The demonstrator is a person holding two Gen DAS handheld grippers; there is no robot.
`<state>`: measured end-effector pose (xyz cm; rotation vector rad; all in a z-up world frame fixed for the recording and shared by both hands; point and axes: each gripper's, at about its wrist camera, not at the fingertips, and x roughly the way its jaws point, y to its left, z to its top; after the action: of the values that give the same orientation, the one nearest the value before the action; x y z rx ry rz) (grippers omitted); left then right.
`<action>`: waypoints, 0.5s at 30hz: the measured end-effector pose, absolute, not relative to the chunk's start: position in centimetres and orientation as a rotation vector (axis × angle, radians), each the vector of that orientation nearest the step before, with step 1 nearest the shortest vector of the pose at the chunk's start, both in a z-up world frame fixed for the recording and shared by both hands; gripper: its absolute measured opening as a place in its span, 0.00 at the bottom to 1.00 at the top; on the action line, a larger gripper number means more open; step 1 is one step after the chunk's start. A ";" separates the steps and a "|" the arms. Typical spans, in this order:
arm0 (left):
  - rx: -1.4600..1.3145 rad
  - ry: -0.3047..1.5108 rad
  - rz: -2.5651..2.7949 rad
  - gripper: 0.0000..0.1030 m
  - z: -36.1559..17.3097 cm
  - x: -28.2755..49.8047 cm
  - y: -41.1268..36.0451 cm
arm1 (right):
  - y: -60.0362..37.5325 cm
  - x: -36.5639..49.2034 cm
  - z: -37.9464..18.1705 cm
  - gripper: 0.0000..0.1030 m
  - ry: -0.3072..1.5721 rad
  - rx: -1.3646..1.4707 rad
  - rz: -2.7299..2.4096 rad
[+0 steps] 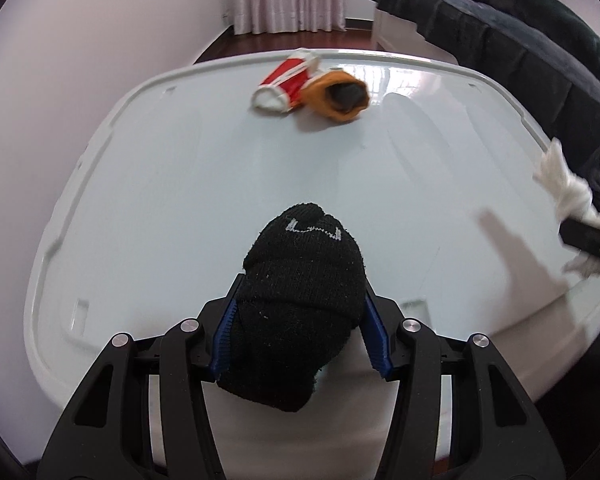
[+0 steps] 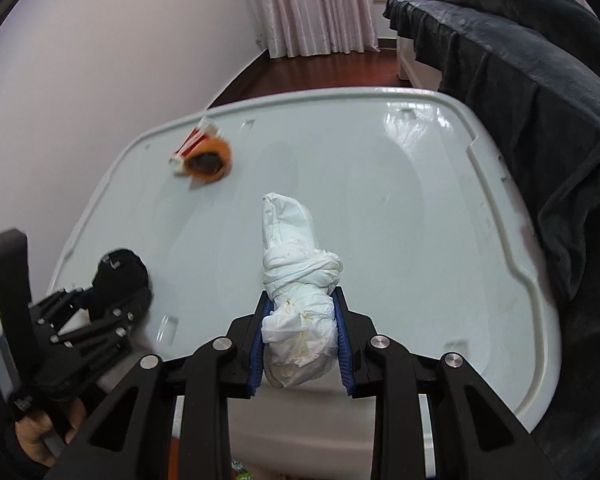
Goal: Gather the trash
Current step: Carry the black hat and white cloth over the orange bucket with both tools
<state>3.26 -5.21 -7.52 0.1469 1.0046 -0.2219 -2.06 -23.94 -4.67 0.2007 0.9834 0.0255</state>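
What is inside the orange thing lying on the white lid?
The orange roll shows a dark filling at its open end; its nature is unclear. The red-and-white carton lies against it.

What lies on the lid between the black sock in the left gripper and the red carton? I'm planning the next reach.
Nothing: in the left wrist view the white lid is bare between the black sock held by the left gripper and the red carton, which touches an orange sock.

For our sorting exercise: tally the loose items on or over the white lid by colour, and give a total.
Black: 1, the black sock, held in the left gripper.
White: 1, the white bundle, held in the right gripper.
Orange: 1, the orange sock.
Red and white: 1, the crushed carton.
Total: 4
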 end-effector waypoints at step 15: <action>0.082 1.007 -0.210 0.49 -4.0 -8.0 -0.4 | -18.6 -13.0 -2.2 0.28 0.862 0.180 0.172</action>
<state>-8.05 -0.44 -3.98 0.0817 1.0073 -0.2097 -13.05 -18.60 -2.24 0.1798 0.8617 0.1724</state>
